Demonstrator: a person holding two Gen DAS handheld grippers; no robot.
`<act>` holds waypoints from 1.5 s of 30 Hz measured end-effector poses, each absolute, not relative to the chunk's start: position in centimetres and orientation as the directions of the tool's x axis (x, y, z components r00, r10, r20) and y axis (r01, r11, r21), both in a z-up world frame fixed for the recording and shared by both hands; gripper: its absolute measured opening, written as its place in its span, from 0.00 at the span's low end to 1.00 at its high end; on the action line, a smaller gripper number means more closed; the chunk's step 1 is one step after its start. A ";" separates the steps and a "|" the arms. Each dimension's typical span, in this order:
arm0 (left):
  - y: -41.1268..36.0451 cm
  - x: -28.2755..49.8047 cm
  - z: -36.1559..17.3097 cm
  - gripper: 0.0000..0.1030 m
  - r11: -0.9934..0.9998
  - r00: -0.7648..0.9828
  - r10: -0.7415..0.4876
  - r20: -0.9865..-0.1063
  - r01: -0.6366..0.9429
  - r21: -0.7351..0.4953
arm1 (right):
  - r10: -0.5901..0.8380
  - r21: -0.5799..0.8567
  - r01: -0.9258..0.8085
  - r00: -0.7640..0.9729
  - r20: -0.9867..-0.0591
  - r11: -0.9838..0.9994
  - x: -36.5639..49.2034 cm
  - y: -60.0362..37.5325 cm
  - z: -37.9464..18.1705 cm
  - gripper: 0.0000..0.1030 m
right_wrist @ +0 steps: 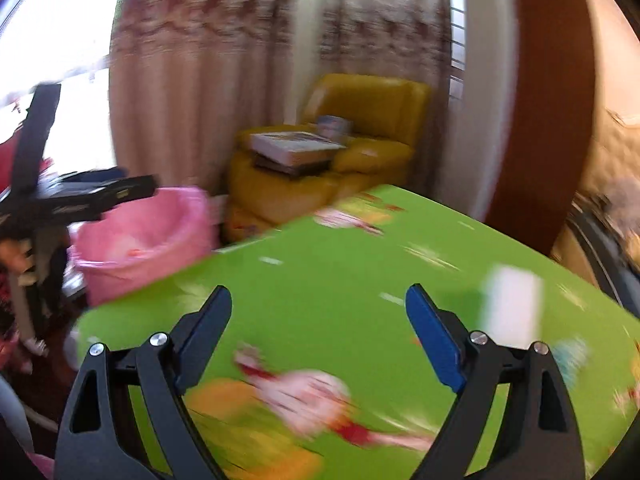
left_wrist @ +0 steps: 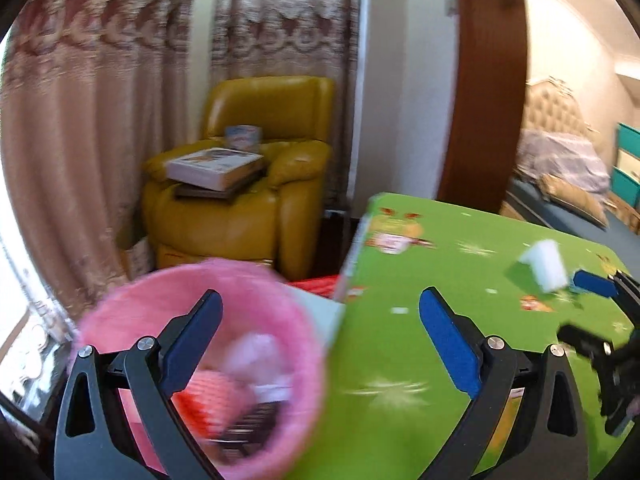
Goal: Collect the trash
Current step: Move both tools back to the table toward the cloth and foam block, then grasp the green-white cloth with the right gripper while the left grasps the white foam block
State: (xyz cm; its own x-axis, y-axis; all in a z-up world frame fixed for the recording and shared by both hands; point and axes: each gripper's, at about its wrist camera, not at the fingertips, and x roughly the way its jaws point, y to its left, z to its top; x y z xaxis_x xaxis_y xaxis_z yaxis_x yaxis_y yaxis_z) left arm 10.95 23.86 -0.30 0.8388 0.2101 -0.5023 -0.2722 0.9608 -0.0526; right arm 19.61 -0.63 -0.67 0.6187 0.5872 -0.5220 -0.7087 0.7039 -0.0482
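My left gripper hangs with jaws wide apart and nothing between them, one finger over the pink bin, the other over the green table. My right gripper is likewise spread open and empty, poised above the same table.

In the left wrist view the bin sits just beside the table's left edge, lined in pink and already holding a blurred heap: something white, something red-orange and a dark ribbed piece, though the motion blur leaves me unable to say what each is. Out on the cartoon-printed tabletop lies a white scrap, probably paper or a small carton, just beside the blue tip of my right gripper as it enters from the right edge.

From the right wrist the same white scrap lies to the right of my open fingers, apart from them. The bin stands off the table's far left corner, with my left gripper a dark shape over it.

Behind both, a yellow armchair carries a stack of books against the patterned curtains. A bed shows through the doorway at right.
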 end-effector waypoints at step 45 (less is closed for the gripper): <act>-4.3 34.4 -6.9 0.69 0.999 0.704 0.002 -0.710 -0.039 -0.037 | 0.265 0.093 -0.275 0.696 -0.667 0.957 29.3 -24.9 -5.3 0.21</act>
